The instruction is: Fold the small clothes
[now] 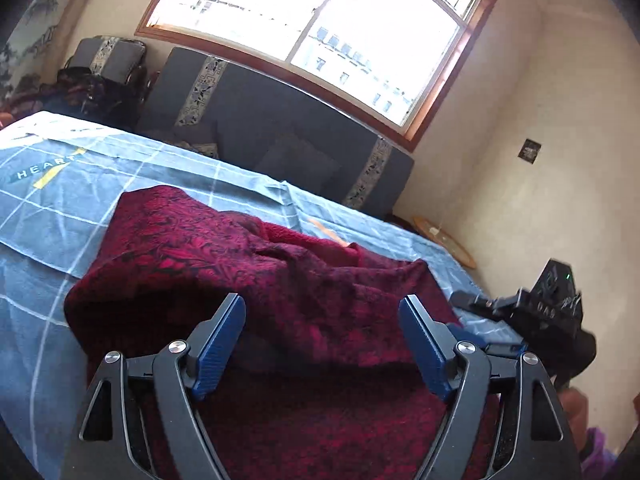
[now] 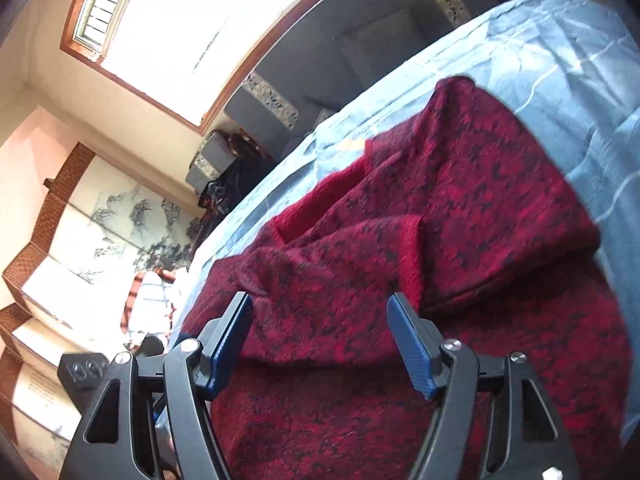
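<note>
A dark red patterned garment (image 1: 256, 264) lies rumpled on the blue checked sheet (image 1: 48, 208), partly folded over itself with a plain red lining showing. My left gripper (image 1: 322, 312) is open and empty just above the garment's near part. In the right wrist view the same garment (image 2: 460, 208) fills the middle, with one flap folded across. My right gripper (image 2: 320, 314) is open and empty over the garment's near edge. The right gripper's body also shows at the right of the left wrist view (image 1: 552, 312).
A dark grey sofa (image 1: 280, 128) stands behind the bed under a large window (image 1: 320, 28). A small round wooden table (image 1: 444, 240) sits by the right wall. A folding painted screen (image 2: 60, 248) and a chair with clothes (image 2: 148, 308) stand at the left.
</note>
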`<state>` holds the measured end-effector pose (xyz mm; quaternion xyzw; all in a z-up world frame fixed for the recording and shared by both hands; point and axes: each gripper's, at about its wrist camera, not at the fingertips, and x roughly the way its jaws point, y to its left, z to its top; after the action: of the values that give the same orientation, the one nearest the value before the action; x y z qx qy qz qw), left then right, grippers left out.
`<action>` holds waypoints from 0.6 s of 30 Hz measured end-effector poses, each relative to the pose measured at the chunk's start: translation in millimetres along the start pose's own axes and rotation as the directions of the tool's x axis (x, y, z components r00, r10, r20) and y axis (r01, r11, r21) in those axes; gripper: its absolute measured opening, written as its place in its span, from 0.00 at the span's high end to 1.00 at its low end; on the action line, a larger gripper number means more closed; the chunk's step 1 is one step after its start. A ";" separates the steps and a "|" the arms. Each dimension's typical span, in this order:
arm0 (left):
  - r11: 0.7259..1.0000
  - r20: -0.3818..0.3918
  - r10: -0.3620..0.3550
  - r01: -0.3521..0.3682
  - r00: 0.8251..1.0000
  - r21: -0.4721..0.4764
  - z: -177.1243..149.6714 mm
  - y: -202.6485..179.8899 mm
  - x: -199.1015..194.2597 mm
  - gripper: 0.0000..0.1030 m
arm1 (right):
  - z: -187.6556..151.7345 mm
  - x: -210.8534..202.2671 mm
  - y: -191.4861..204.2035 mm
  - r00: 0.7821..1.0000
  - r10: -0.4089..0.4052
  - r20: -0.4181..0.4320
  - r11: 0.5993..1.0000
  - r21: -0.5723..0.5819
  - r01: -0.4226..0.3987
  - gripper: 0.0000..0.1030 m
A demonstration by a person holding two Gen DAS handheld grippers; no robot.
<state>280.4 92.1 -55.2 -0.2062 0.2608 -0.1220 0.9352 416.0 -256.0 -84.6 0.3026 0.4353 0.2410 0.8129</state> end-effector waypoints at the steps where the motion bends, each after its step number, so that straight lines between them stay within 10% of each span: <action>1: 1.000 -0.015 0.024 -0.024 1.000 0.005 -4.9 3.1 2.0 0.23 | 9.4 -0.1 -2.1 1.000 -0.022 0.007 1.000 -0.014 0.023 0.34; 6: 0.998 -0.038 0.046 -0.047 0.998 -0.033 -15.6 12.7 6.4 0.23 | 32.1 33.7 -21.5 0.989 -0.078 -0.126 0.997 -0.034 0.075 0.41; 10: 0.998 -0.039 0.057 -0.058 0.998 -0.013 -17.3 9.0 8.8 0.23 | 22.5 56.9 -15.5 0.971 -0.134 -0.199 0.988 -0.100 0.115 0.84; 18: 0.989 0.009 0.146 -0.145 0.989 -0.026 -16.8 9.8 0.1 0.07 | 41.6 12.8 0.4 0.991 -0.135 -0.009 0.973 -0.191 0.131 0.92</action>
<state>272.6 95.3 -72.8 -0.1993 0.2714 -0.0490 0.9403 457.9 -259.1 -73.3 0.1911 0.4384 0.2299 0.8476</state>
